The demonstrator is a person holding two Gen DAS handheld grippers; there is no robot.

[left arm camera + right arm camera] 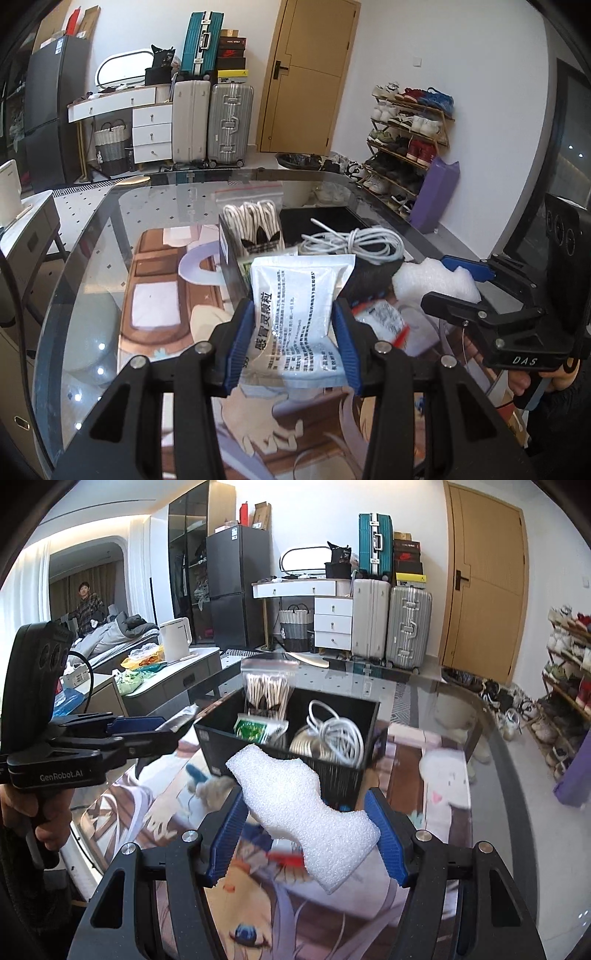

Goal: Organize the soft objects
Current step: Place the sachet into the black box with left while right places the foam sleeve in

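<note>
My left gripper (293,343) is shut on a white medicine sachet (299,314) with blue print, held above the mat just in front of the black storage box (236,273). My right gripper (306,838) is shut on a white foam piece (303,812), held before the same box (332,771). The box holds a bag of white laces (255,221), a coiled white cable (354,243) and a green packet (255,731). The right gripper also shows in the left wrist view (454,284), the left gripper in the right wrist view (147,734).
The box stands on a glass table (92,258) over a printed anime mat (258,915). A red-and-white packet (384,321) lies on the mat beside the box. Suitcases (214,122), a white dresser and a shoe rack (406,144) stand beyond the table.
</note>
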